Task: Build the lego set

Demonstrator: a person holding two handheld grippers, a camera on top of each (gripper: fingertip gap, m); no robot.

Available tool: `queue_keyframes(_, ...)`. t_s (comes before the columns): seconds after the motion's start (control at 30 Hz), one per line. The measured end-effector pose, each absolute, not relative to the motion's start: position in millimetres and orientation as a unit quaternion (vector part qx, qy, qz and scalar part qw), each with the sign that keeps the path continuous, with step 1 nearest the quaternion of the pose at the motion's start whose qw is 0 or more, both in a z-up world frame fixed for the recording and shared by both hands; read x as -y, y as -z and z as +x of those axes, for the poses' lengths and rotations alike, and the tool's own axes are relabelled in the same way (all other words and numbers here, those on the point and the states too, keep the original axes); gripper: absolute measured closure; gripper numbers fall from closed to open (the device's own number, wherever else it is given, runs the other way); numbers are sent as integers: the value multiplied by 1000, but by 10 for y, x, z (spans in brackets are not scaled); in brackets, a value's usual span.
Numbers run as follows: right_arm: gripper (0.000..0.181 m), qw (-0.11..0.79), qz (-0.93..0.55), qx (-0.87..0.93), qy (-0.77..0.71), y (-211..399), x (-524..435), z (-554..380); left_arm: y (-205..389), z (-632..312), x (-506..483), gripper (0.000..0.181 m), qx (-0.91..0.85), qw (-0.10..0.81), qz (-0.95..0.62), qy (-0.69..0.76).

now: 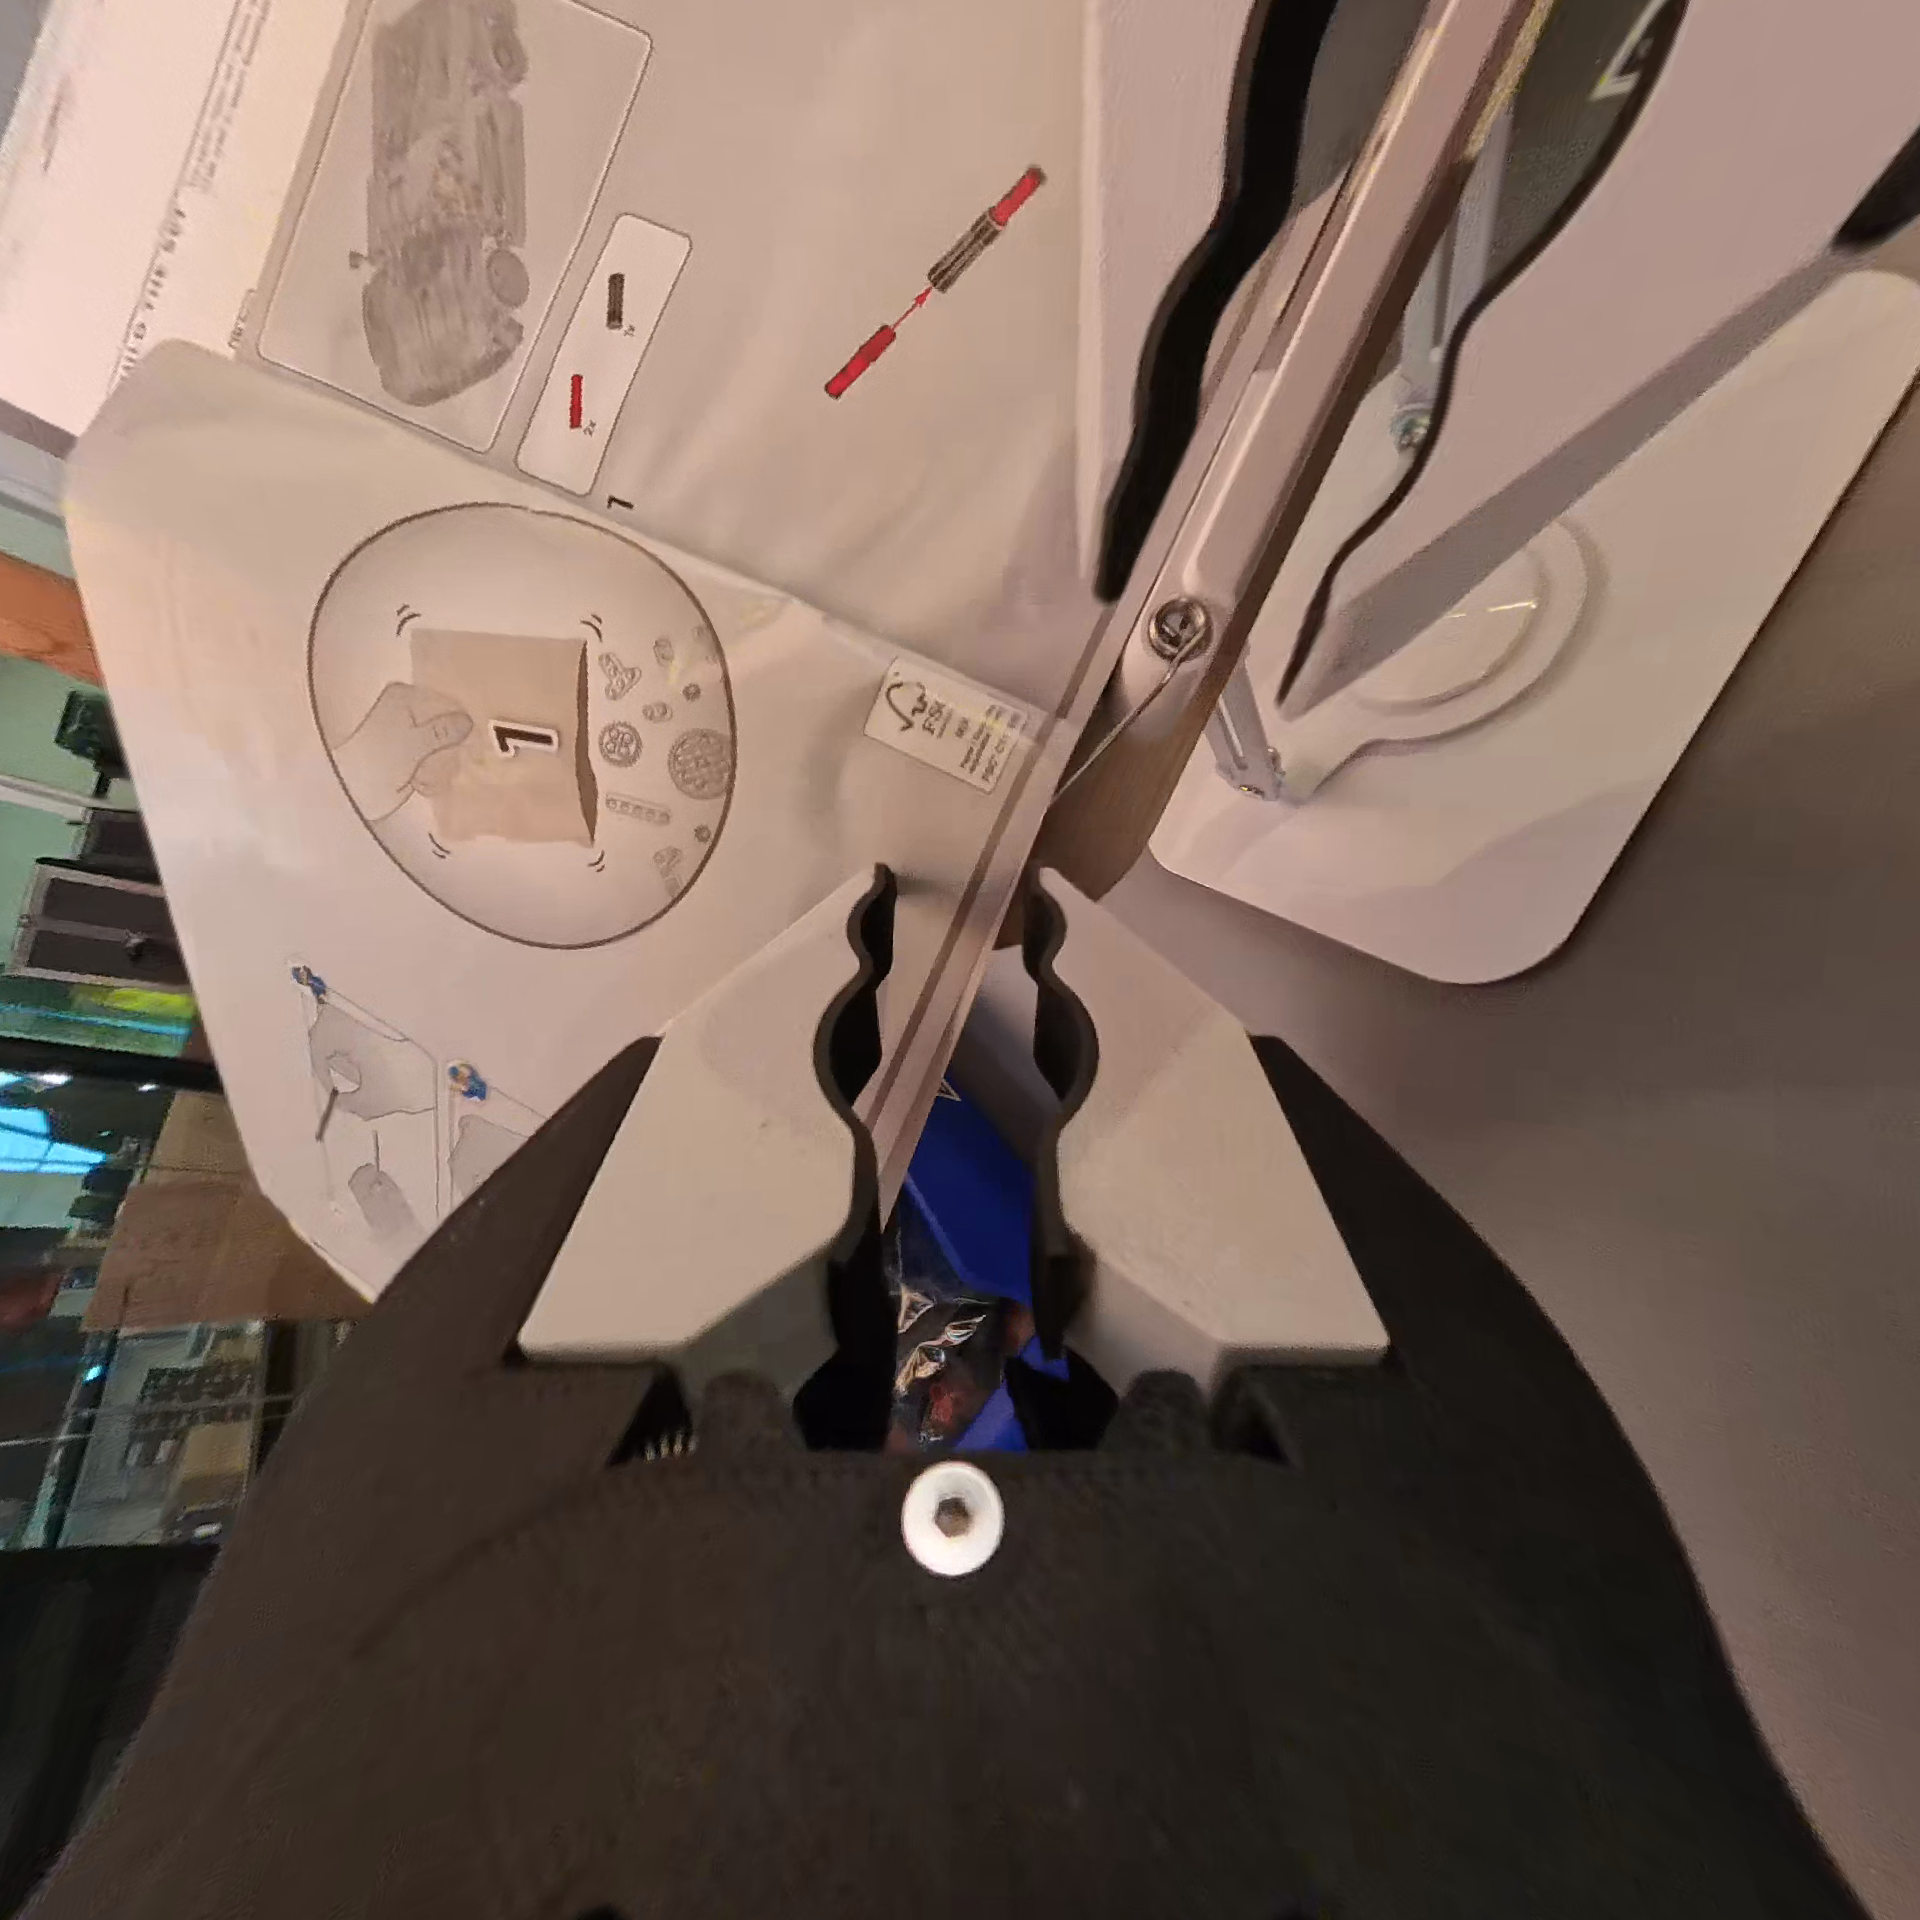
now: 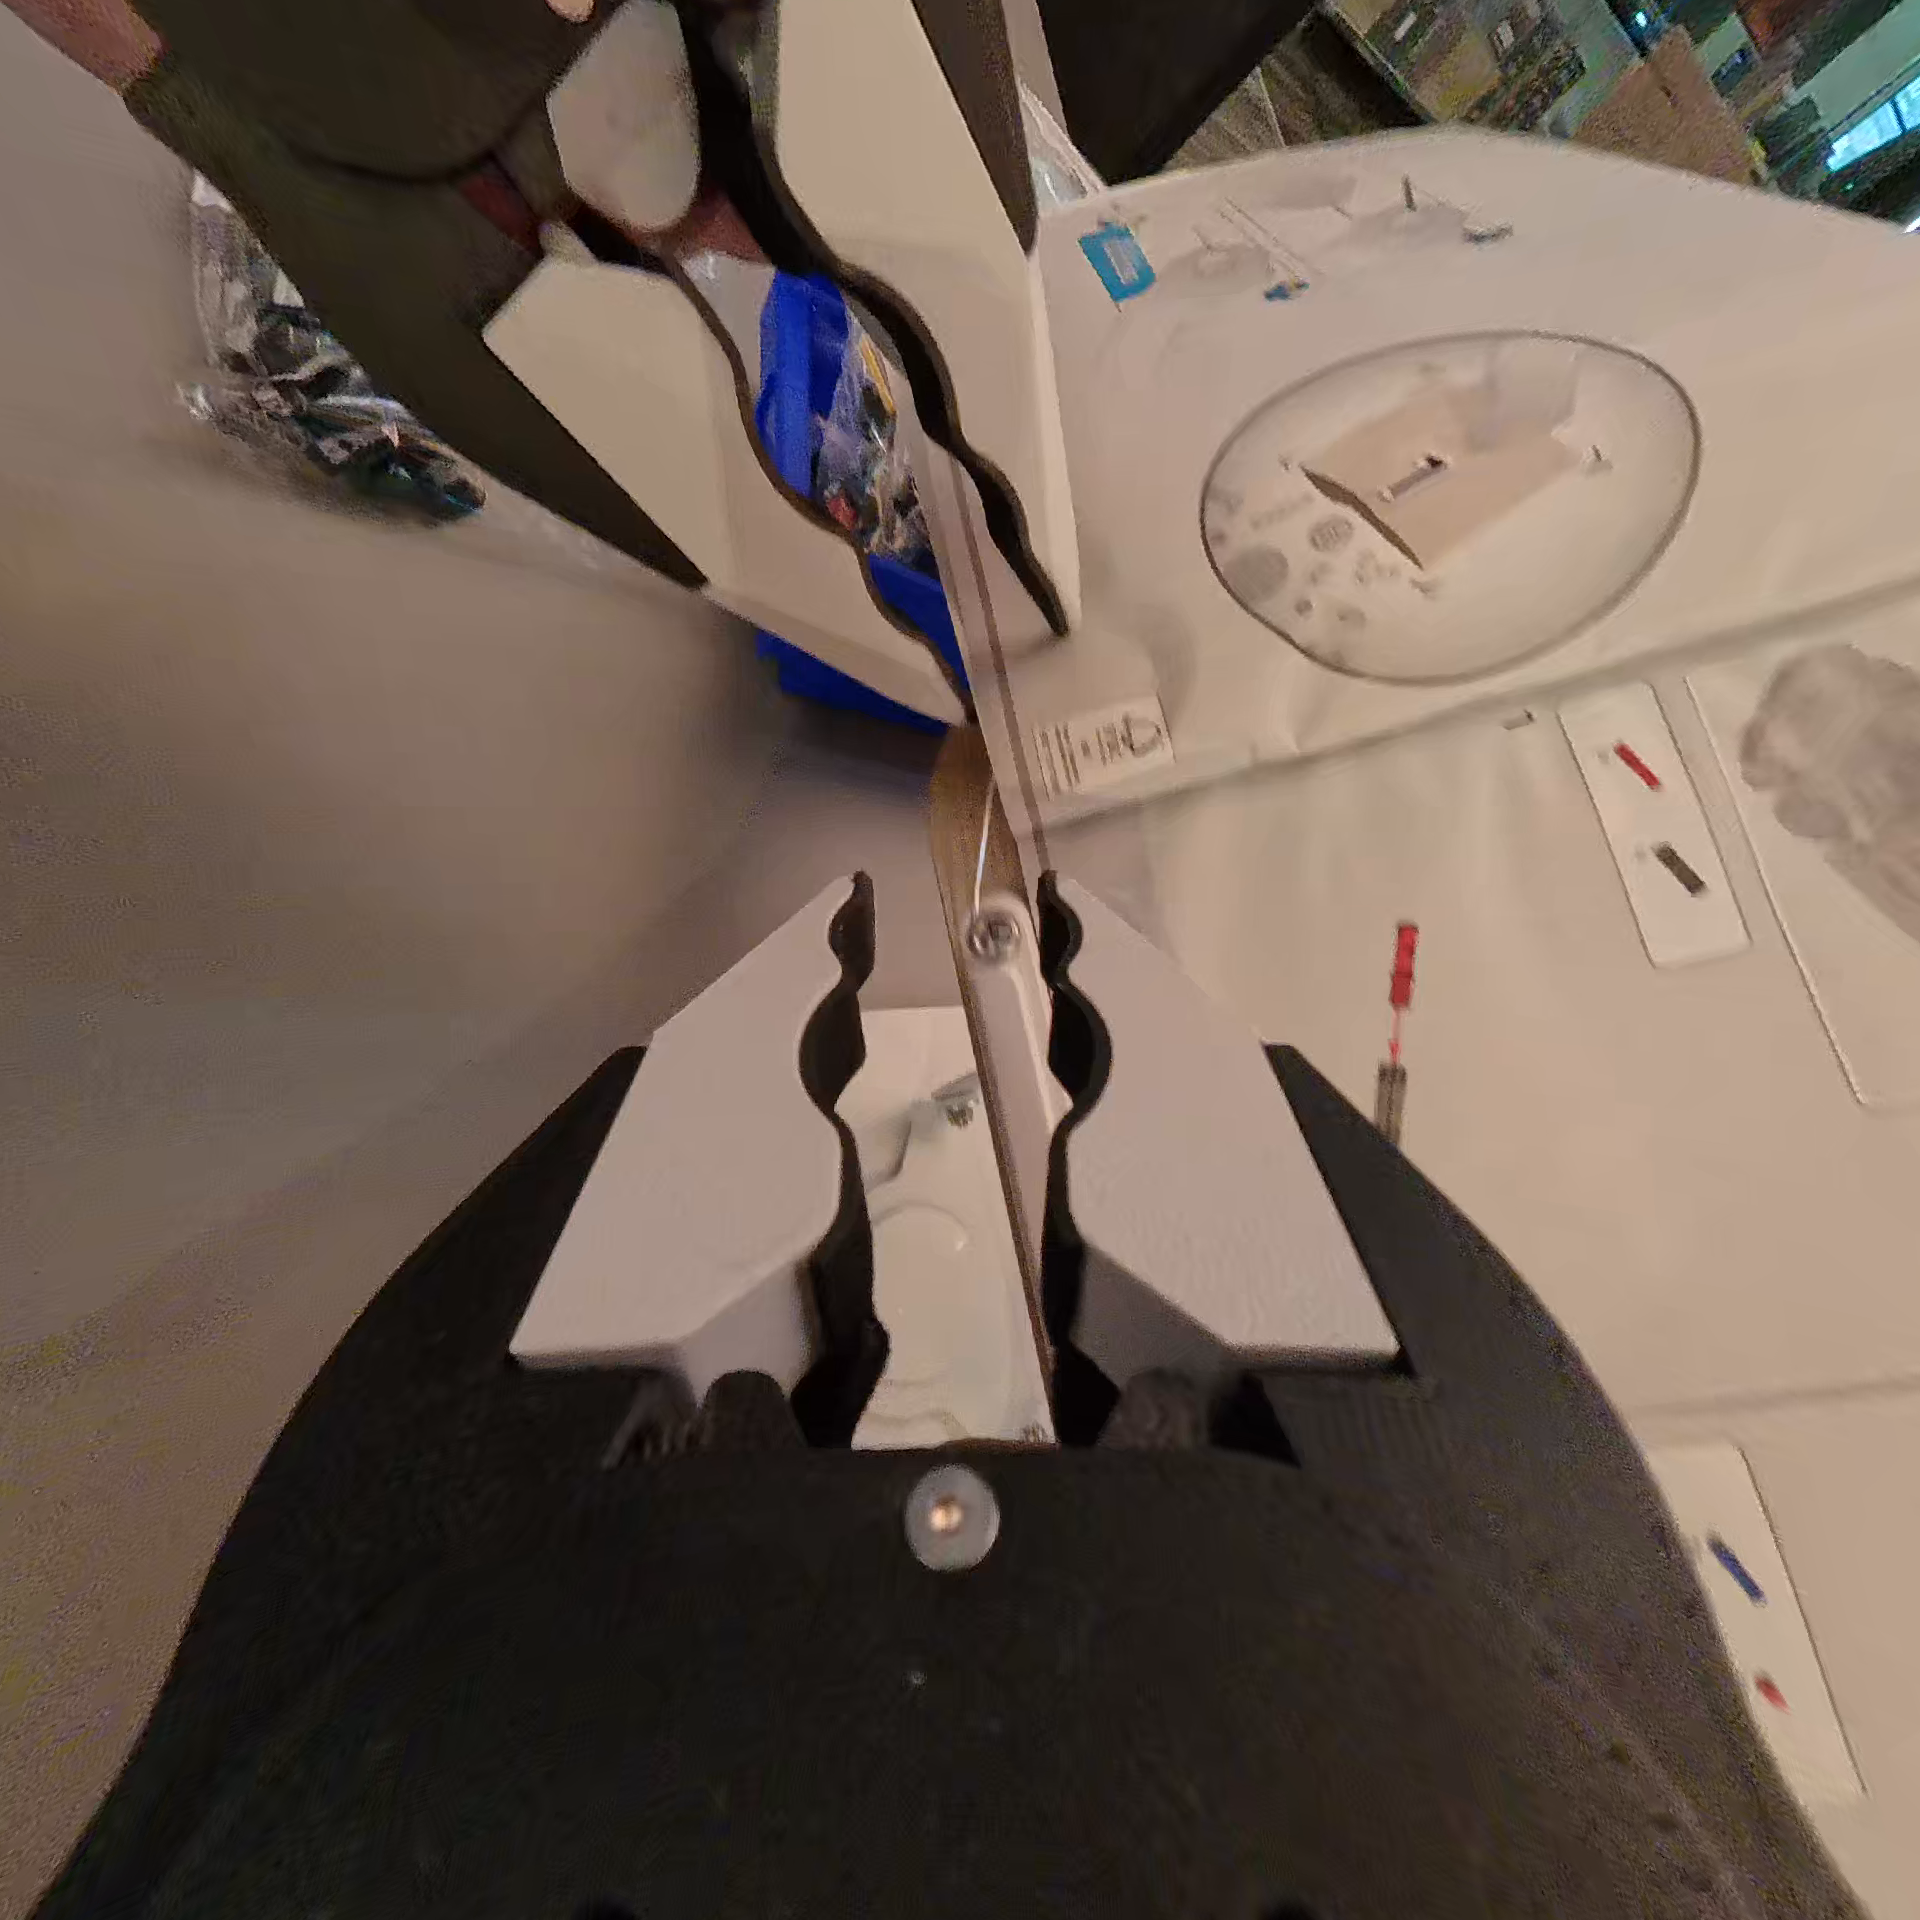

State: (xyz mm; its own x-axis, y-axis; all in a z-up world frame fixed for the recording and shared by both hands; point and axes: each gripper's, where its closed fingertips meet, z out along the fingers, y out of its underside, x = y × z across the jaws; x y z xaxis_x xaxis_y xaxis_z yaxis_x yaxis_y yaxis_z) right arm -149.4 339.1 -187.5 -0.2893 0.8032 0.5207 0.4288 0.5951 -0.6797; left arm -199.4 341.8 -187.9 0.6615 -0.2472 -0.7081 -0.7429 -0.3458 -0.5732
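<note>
A book stand with a white base plate [image 1: 1558, 831] has a flat metal arm [image 1: 1205, 623], with a screw and a thin wire, reaching over the open instruction booklet [image 1: 790, 312]. My left gripper [image 1: 961, 883] is narrowly set around this arm, which crosses slantwise and touches both fingers. It also shows from the front in the right wrist view [image 2: 1013, 675]. My right gripper [image 2: 951, 883] has the arm [image 2: 1013, 1039] lying along its right finger, with a clear gap to the left finger. It also shows at the top of the left wrist view [image 1: 1205, 582].
A blue bin [image 2: 800, 343] holding bagged parts sits behind the left gripper and shows between its fingers [image 1: 966, 1164]. A clear bag of dark parts [image 2: 312, 416] lies on the grey table at the left. The booklet's pages [image 2: 1455, 935] cover the table on the right. The tips of one gripper are about 6 cm away from the tips of the other.
</note>
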Motion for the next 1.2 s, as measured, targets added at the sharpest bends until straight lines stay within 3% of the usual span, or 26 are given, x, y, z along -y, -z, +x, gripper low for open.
queue_keyframes(0.27, 173, 453, -424, 770, -151, 1984, -3486, -1748, 1937, -2238, -3357, 156, -325, 486, -753, -300)
queue_keyframes(0.5, 172, 455, -403, 785, -118, 2079, -3429, -1705, 1948, -2365, -3332, 154, -314, 508, -720, -354)
queue_keyframes(0.67, 181, 483, -392, 777, -98, 2080, -3490, -1759, 1944, -2386, -3350, 153, -311, 521, -701, -374)
queue_keyframes(1.2, 181, 465, -326, 815, -121, 2096, -3439, -1734, 2030, -2459, -3407, 167, -313, 523, -710, -353)
